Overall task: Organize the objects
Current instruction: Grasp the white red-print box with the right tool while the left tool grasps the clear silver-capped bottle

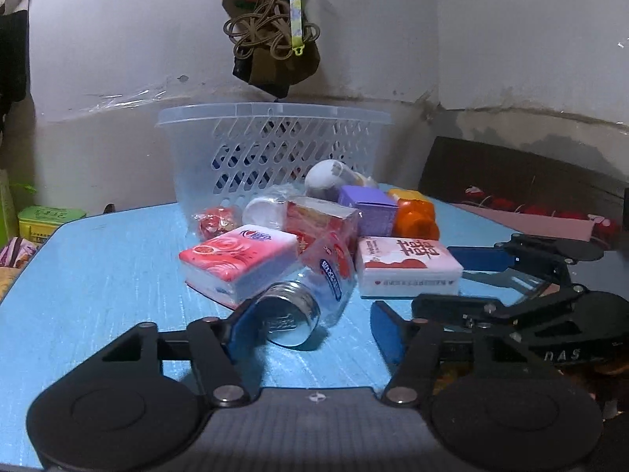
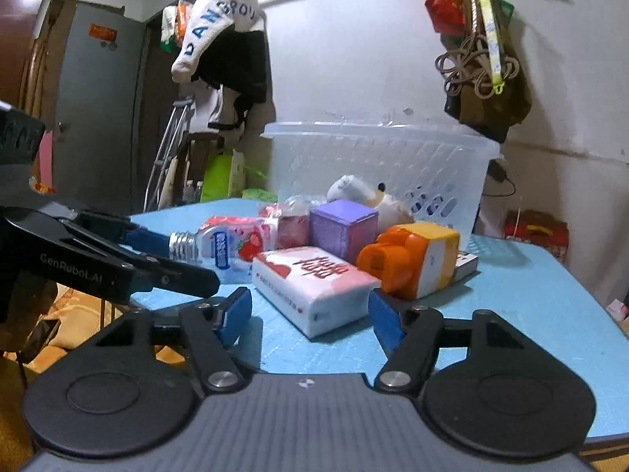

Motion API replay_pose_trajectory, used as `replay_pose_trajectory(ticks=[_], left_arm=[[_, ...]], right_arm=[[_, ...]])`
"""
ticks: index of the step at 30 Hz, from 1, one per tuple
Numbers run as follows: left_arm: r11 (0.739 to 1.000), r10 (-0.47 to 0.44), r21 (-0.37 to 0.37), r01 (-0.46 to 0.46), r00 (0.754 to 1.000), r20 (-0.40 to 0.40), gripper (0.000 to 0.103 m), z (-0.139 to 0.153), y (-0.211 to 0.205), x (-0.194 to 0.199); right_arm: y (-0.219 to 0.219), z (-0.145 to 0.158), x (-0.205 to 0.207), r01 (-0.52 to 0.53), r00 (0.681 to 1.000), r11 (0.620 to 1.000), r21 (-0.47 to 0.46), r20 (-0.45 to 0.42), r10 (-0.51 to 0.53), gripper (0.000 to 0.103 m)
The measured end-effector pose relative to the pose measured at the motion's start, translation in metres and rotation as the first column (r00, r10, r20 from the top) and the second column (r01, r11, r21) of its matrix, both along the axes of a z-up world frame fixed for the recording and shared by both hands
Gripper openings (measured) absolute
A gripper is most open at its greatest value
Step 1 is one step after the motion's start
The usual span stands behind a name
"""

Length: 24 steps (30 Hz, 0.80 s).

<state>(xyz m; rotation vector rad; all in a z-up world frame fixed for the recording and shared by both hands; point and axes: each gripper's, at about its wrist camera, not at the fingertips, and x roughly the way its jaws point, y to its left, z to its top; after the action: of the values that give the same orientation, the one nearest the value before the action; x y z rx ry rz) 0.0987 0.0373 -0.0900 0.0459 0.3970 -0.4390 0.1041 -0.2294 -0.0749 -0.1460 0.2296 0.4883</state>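
A pile of objects lies on the blue table point(image 1: 98, 275) in front of a clear plastic basket point(image 1: 275, 145). My left gripper point(image 1: 310, 330) is open around the silver cap of a lying strawberry drink bottle point(image 1: 310, 295), not gripping it. My right gripper point(image 2: 310, 314) is open just before a pink-and-white tissue pack point(image 2: 314, 287); that pack also shows in the left wrist view point(image 1: 409, 267). Behind are a rose tissue pack point(image 1: 240, 263), a red box point(image 1: 318, 220), a purple box point(image 2: 342, 228), an orange-and-yellow toy point(image 2: 412, 263) and a plush toy point(image 2: 361, 192).
The basket point(image 2: 377, 165) stands at the table's back by the wall. Bags point(image 1: 275, 19) hang on the wall above it. A green tin point(image 1: 47, 220) sits off the table's left. The right gripper shows in the left wrist view point(image 1: 511, 275).
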Motion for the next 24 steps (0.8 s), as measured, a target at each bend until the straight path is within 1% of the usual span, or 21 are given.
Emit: replay_pose_trajectory(ticks=[1, 2, 3, 5, 7, 8, 9, 10, 11, 12, 13, 14, 16, 17, 18, 20, 23, 24], left_arm=[[1.000, 0.000, -0.009, 0.000, 1.000, -0.002, 0.063, 0.000, 0.001, 0.001], [1.000, 0.000, -0.019, 0.000, 1.000, -0.003, 0.063, 0.000, 0.001, 0.002], [1.000, 0.002, -0.030, -0.003, 1.000, -0.003, 0.063, 0.000, 0.002, 0.004], [0.999, 0.008, -0.036, -0.008, 1.000, 0.014, 0.064, 0.000, 0.000, 0.006], [1.000, 0.010, -0.022, -0.009, 1.000, 0.024, 0.071, -0.002, -0.005, 0.008], [1.000, 0.008, -0.019, -0.007, 1.000, 0.021, 0.071, -0.005, -0.007, 0.010], [1.000, 0.023, -0.007, -0.023, 0.999, 0.034, 0.070, -0.007, -0.009, 0.010], [0.999, 0.036, 0.005, -0.036, 0.999, 0.041, 0.069, -0.007, -0.010, 0.010], [0.999, 0.034, 0.001, -0.034, 0.999, 0.041, 0.069, -0.008, -0.008, 0.009], [1.000, 0.029, -0.009, -0.028, 0.999, 0.038, 0.069, -0.007, -0.006, 0.008], [1.000, 0.022, -0.016, -0.021, 0.999, 0.036, 0.068, -0.007, -0.005, 0.006], [1.000, 0.023, -0.016, -0.023, 0.999, 0.038, 0.066, -0.007, -0.004, 0.003], [1.000, 0.024, -0.008, -0.024, 0.999, 0.047, 0.055, -0.007, -0.006, -0.002], [1.000, 0.016, -0.010, -0.016, 0.999, 0.048, 0.051, -0.007, -0.006, -0.004], [1.000, 0.011, -0.009, -0.011, 0.999, 0.049, 0.044, -0.007, -0.007, -0.006], [1.000, 0.005, -0.011, -0.004, 0.999, 0.046, 0.044, -0.007, -0.008, -0.006], [1.000, 0.006, 0.002, -0.006, 0.999, 0.054, 0.044, -0.007, -0.012, -0.006], [1.000, 0.008, 0.007, -0.009, 0.998, 0.057, 0.046, -0.008, -0.014, -0.006]], right_arm=[[-0.001, 0.001, 0.002, 0.011, 1.000, 1.000, 0.006, 0.001, -0.011, 0.085], [-0.002, 0.000, 0.005, 0.025, 1.000, 0.999, 0.020, 0.004, -0.026, 0.090], [-0.003, 0.001, 0.007, 0.035, 0.999, 0.999, 0.039, 0.009, -0.035, 0.098], [-0.004, 0.000, 0.011, 0.033, 0.999, 0.997, 0.076, 0.005, -0.033, 0.100], [0.000, -0.002, 0.015, 0.003, 1.000, 0.995, 0.096, -0.012, -0.001, 0.100], [0.003, -0.004, 0.015, -0.009, 1.000, 0.995, 0.098, -0.012, 0.010, 0.100], [0.005, -0.007, 0.016, -0.019, 1.000, 0.995, 0.096, -0.012, 0.020, 0.099], [0.005, -0.009, 0.015, -0.031, 0.999, 0.995, 0.094, -0.020, 0.033, 0.095], [0.004, -0.011, 0.015, -0.031, 0.999, 0.995, 0.091, -0.026, 0.034, 0.091], [0.003, -0.012, 0.013, -0.020, 1.000, 0.996, 0.081, -0.019, 0.022, 0.076], [0.000, -0.012, 0.010, 0.000, 1.000, 0.998, 0.070, -0.009, 0.001, 0.068], [-0.005, -0.012, 0.008, 0.001, 1.000, 0.997, 0.078, -0.014, 0.000, 0.066], [-0.018, -0.011, 0.002, -0.024, 0.999, 0.992, 0.120, -0.031, 0.028, 0.065], [-0.022, -0.012, -0.003, -0.036, 0.999, 0.992, 0.119, -0.027, 0.039, 0.065], [-0.025, -0.012, -0.009, -0.034, 0.999, 0.994, 0.102, -0.016, 0.036, 0.065], [-0.029, -0.012, -0.018, -0.010, 1.000, 0.998, 0.067, 0.014, 0.010, 0.065], [-0.035, -0.011, -0.023, -0.011, 1.000, 0.996, 0.083, 0.027, 0.009, 0.066], [-0.034, -0.011, -0.022, -0.015, 1.000, 0.996, 0.084, 0.024, 0.013, 0.068]])
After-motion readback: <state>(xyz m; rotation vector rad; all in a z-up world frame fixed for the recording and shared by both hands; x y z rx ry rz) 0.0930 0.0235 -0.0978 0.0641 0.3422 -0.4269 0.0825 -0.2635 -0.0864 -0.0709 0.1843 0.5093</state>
